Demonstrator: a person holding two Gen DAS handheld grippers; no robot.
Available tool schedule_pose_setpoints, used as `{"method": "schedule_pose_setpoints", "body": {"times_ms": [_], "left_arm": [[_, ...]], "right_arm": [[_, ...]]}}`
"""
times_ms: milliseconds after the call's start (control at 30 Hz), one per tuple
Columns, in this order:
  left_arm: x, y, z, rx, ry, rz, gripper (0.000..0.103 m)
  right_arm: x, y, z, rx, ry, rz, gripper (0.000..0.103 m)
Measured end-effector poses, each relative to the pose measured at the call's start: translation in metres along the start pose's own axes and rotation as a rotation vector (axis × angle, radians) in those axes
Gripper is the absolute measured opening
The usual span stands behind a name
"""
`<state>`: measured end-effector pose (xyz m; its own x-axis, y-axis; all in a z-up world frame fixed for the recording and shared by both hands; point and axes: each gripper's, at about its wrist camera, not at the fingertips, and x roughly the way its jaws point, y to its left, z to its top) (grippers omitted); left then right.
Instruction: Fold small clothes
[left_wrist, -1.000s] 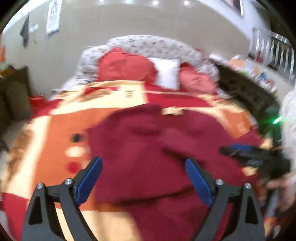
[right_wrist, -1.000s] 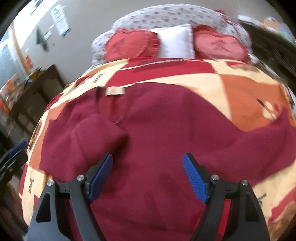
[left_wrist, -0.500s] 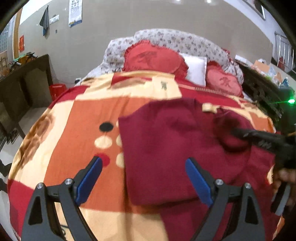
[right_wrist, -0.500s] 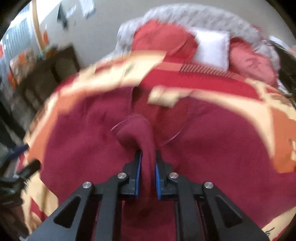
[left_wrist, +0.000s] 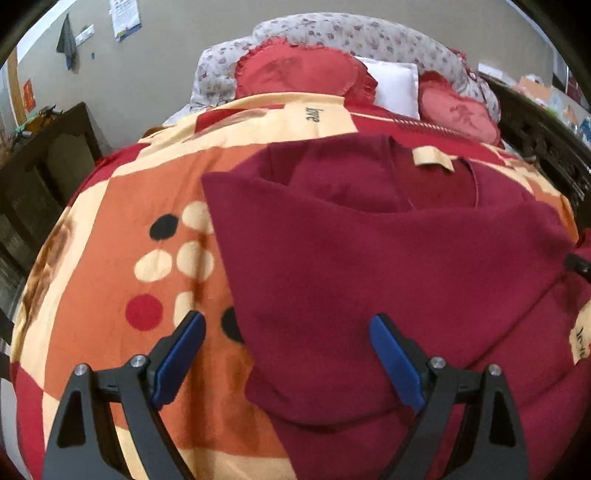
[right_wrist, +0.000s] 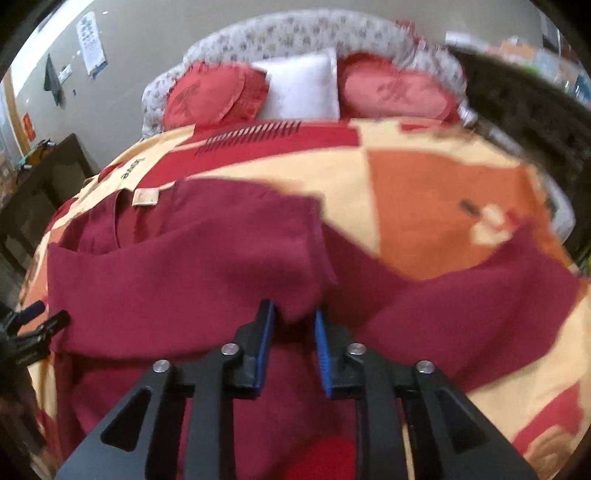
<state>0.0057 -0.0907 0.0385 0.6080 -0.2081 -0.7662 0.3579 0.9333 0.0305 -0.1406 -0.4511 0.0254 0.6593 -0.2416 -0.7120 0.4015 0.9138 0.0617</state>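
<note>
A dark red long-sleeved top (left_wrist: 388, 258) lies on the patterned bedspread (left_wrist: 110, 229), with a cream label (left_wrist: 432, 158) at its collar. One sleeve is laid across its chest. My left gripper (left_wrist: 288, 350) is open and empty above the top's left edge. In the right wrist view, my right gripper (right_wrist: 293, 325) has its jaws partly apart, with the end of the folded sleeve (right_wrist: 207, 266) lying between them. The top's other sleeve (right_wrist: 480, 295) stretches out to the right.
Two red heart cushions (left_wrist: 303, 74) and a white pillow (left_wrist: 395, 85) lie at the head of the bed. Dark wooden furniture (left_wrist: 44, 177) stands to the left and a dark carved piece (right_wrist: 528, 118) to the right.
My right gripper closed on the sleeve, carried it across the top to the right, and its jaws have now parted. My left gripper stayed open and shifted left.
</note>
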Motion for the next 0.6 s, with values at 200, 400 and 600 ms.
{"method": "schedule_pose_setpoints", "body": {"times_ms": [200, 400, 600], "left_arm": [[-0.004, 0.019, 0.011, -0.089, -0.046, -0.011, 0.094], [0.023, 0.023, 0.009, -0.095, 0.08, 0.004, 0.094], [-0.015, 0.041, -0.006, -0.11, 0.029, -0.05, 0.094]], "right_arm": [[0.005, -0.019, 0.032, 0.075, -0.029, 0.01, 0.059], [0.056, -0.005, 0.036, 0.015, 0.119, -0.005, 0.059], [-0.009, 0.013, 0.028, -0.025, 0.005, 0.07, 0.059]]}}
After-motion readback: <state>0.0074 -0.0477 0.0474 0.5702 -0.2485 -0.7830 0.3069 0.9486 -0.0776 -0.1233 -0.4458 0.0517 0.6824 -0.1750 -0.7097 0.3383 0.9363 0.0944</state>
